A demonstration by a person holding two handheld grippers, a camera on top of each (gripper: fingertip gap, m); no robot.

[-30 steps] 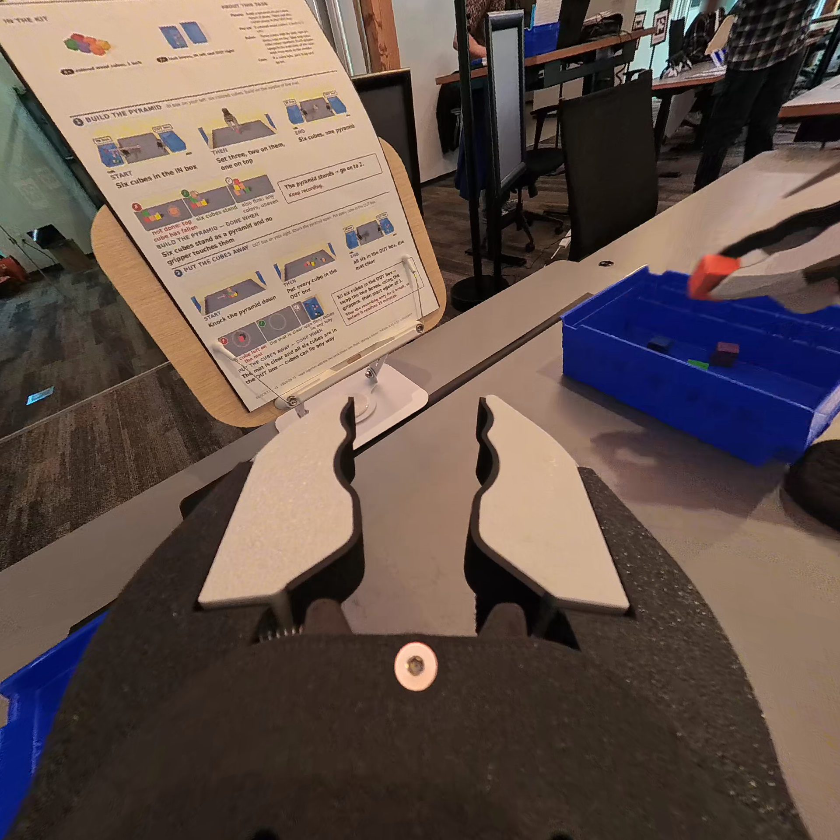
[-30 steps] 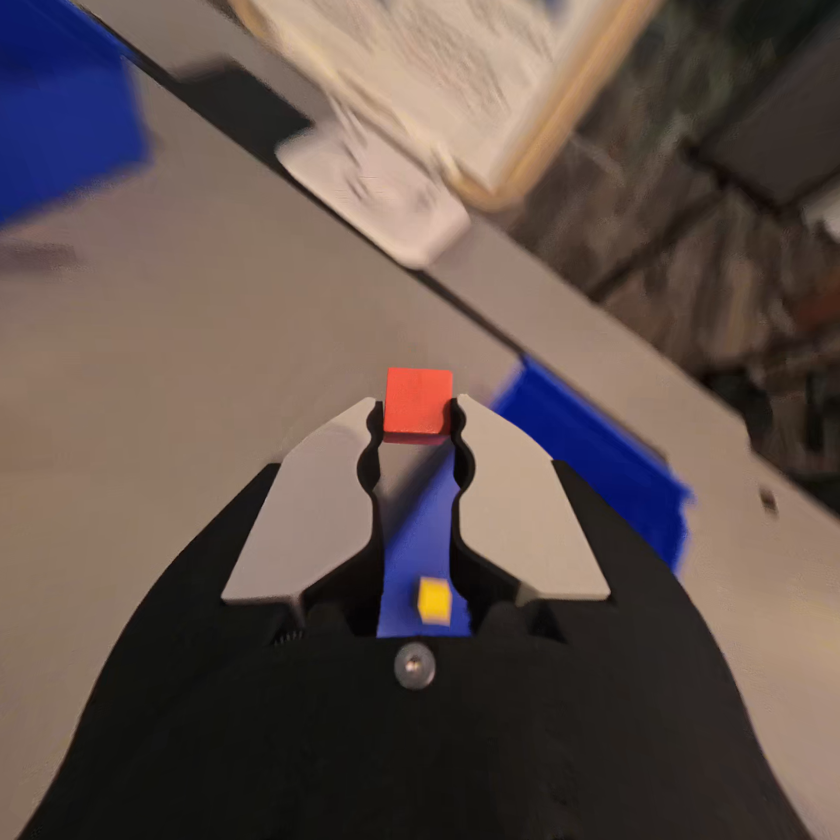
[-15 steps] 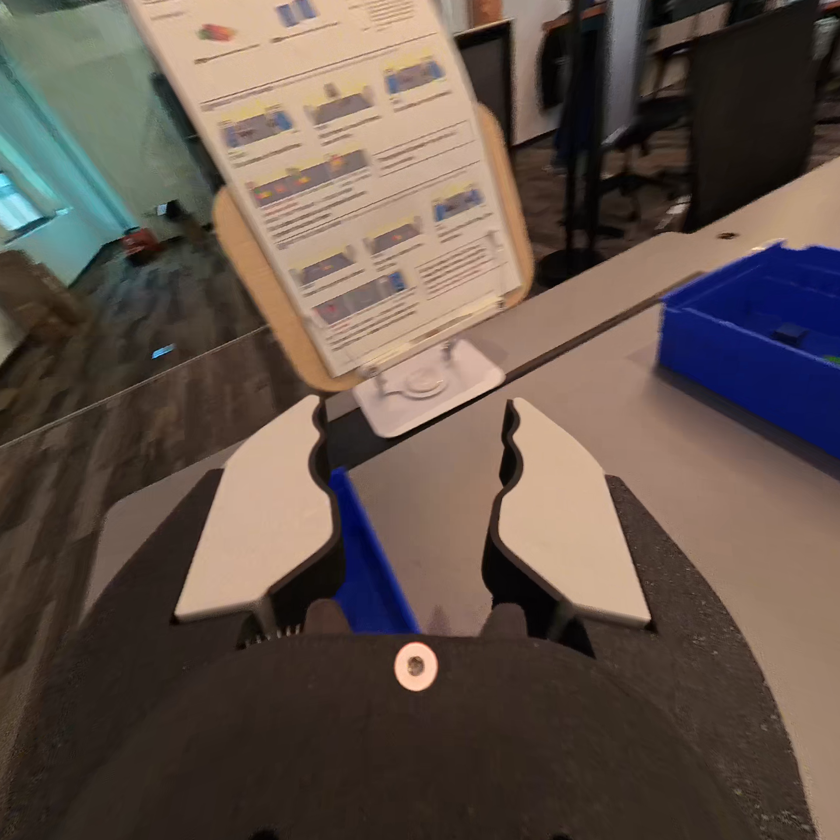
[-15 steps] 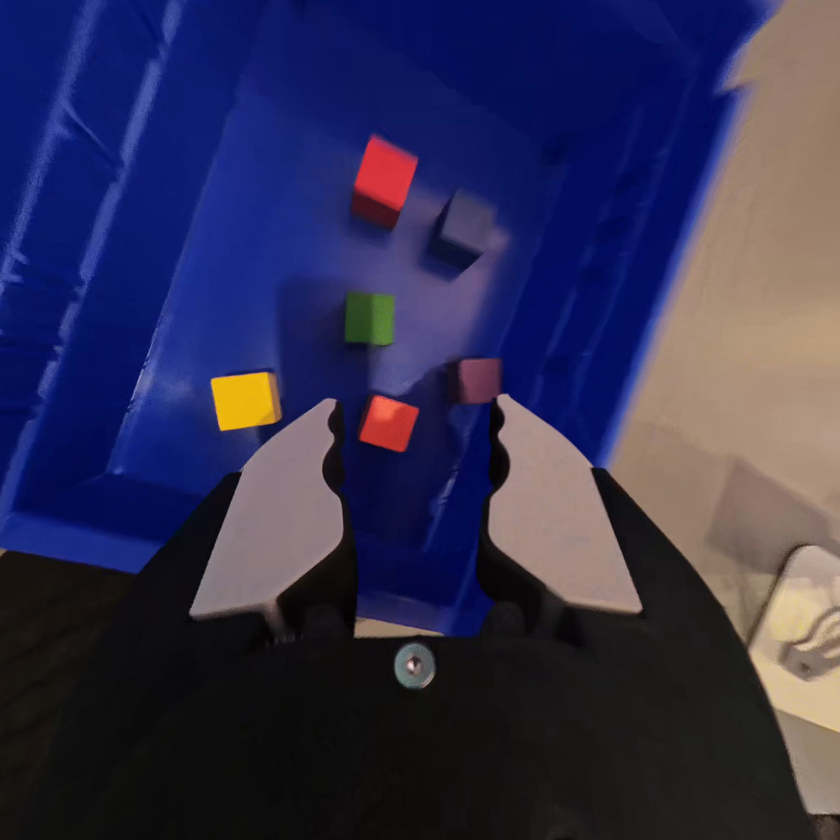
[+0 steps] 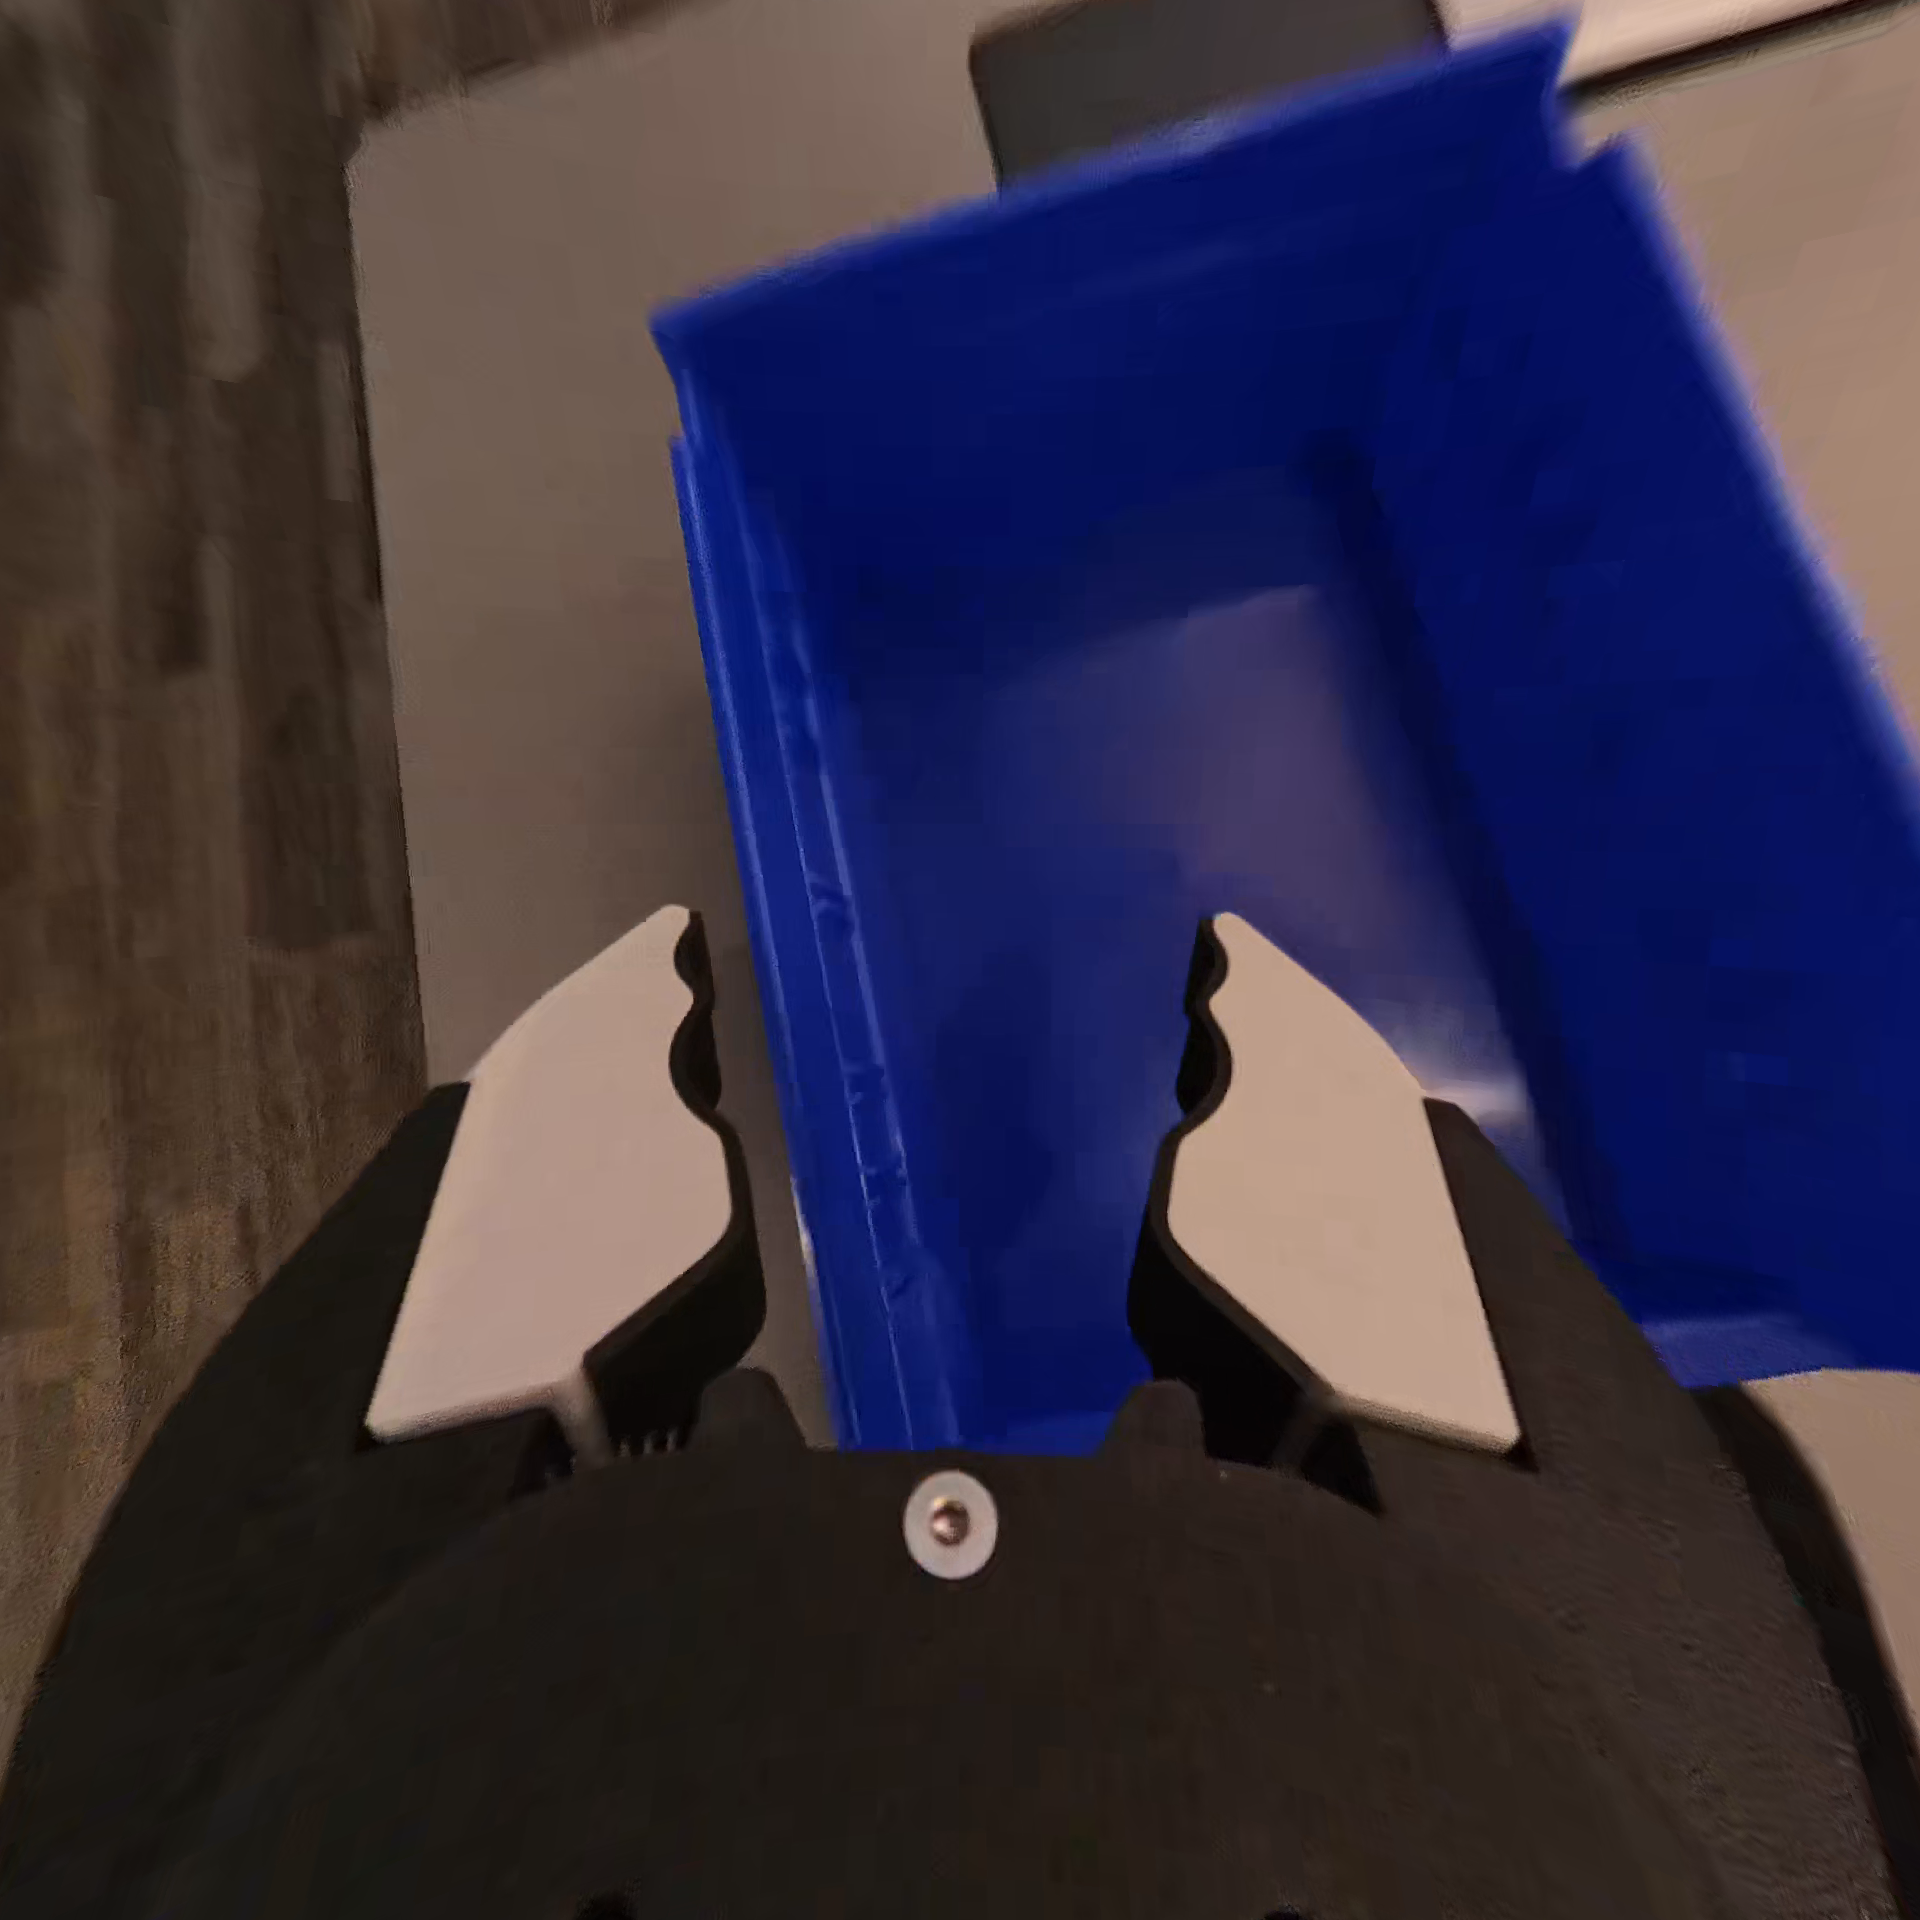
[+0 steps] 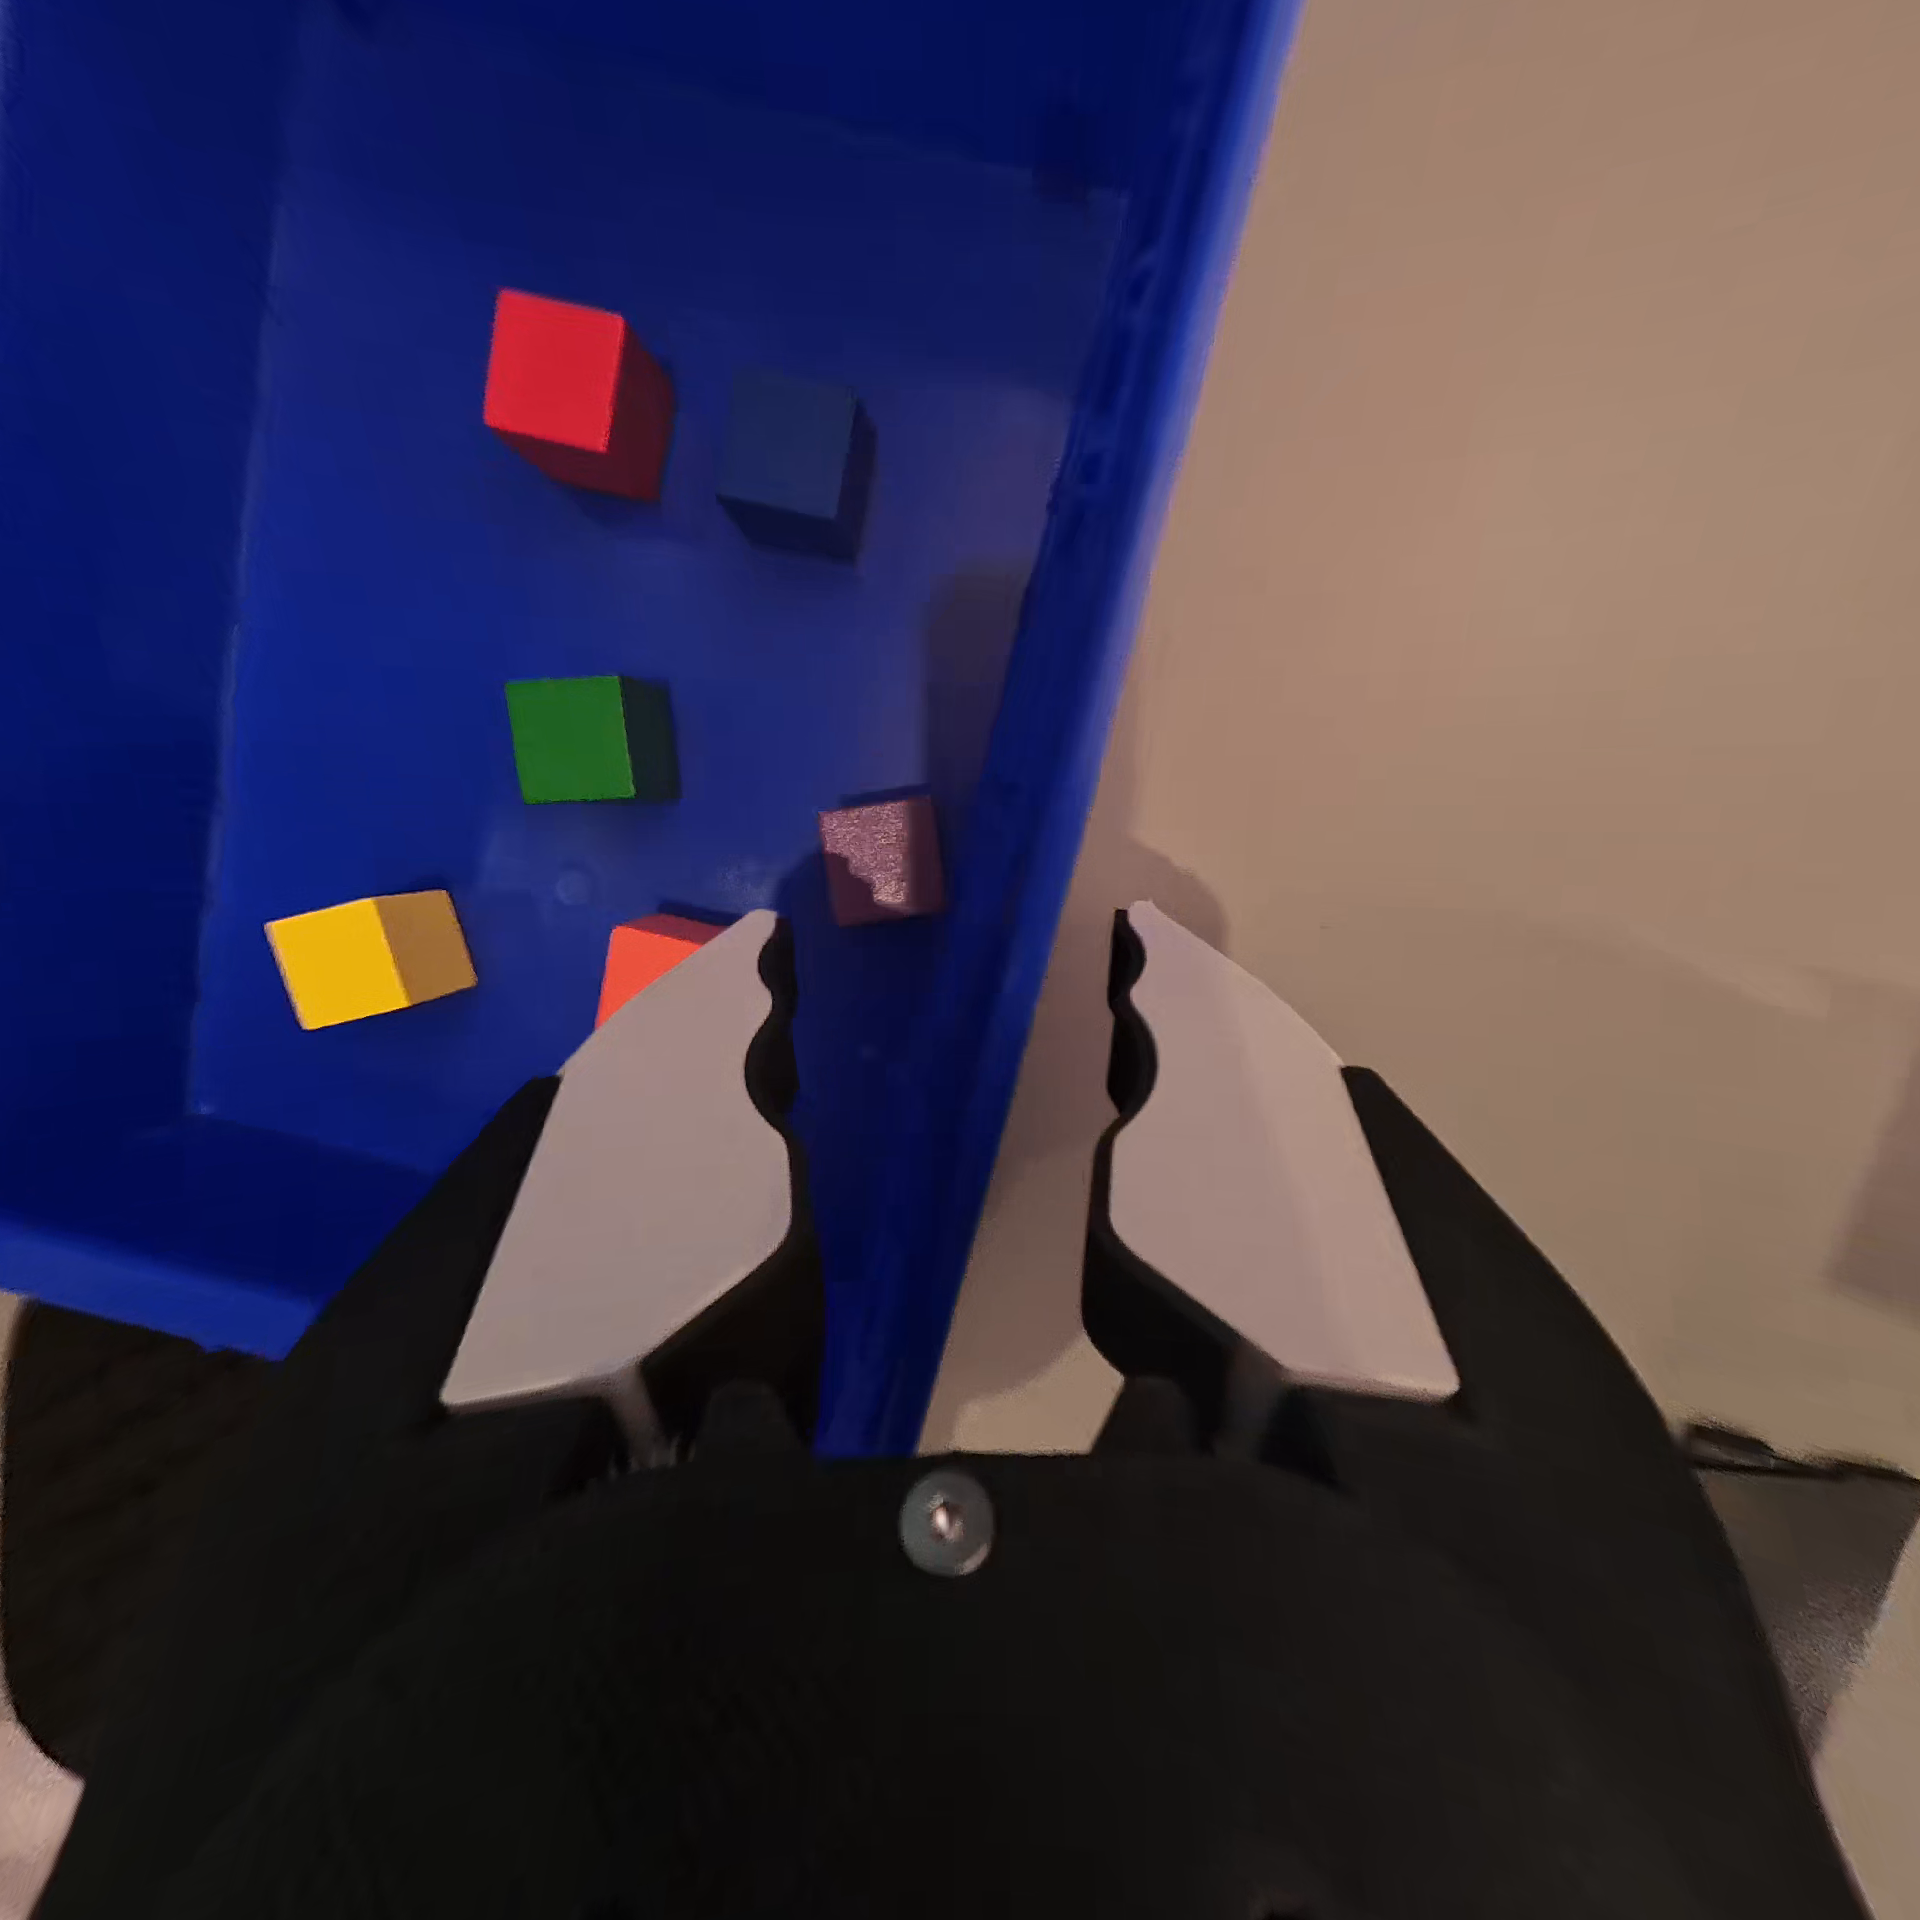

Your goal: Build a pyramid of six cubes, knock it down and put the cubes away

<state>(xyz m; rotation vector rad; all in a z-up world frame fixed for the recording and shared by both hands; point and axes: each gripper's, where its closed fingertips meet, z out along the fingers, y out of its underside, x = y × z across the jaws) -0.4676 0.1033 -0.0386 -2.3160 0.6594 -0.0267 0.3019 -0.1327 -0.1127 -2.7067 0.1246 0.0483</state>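
Left wrist view, L to R. Dark wood-grain floor (image 5: 156,623) runs down the left edge; beside it the grey table (image 5: 540,582). Centre-right: a blue bin (image 5: 1039,644), blurred, seen from above, no cubes visible inside. The left gripper (image 5: 945,925) hovers over the bin's near-left part, jaws wide apart w/ nothing between them; its left finger lies over the table just outside the bin's left wall, its right finger over the bin floor.

Right wrist view, L to R. A second blue bin (image 6: 1101,582) fills the left and centre; all six cubes lie on its floor, none touching another as far as can be seen. Yellow cube (image 6: 364,956) sits farthest left, near the bin's near end. Red cube (image 6: 566,384) lies toward the far end, green cube (image 6: 582,738) between red and the near end. Orange cube (image 6: 649,961) is partly hidden behind the gripper's left finger. Dark blue cube (image 6: 790,457) sits just right of red; purple cube (image 6: 883,857) is close to the bin's right wall. The right gripper (image 6: 945,925) is spread wide and empty, straddling that right wall in the picture: left finger over the bin interior, right finger over the bare tabletop (image 6: 1558,520). Whether either finger touches the wall cannot be told.
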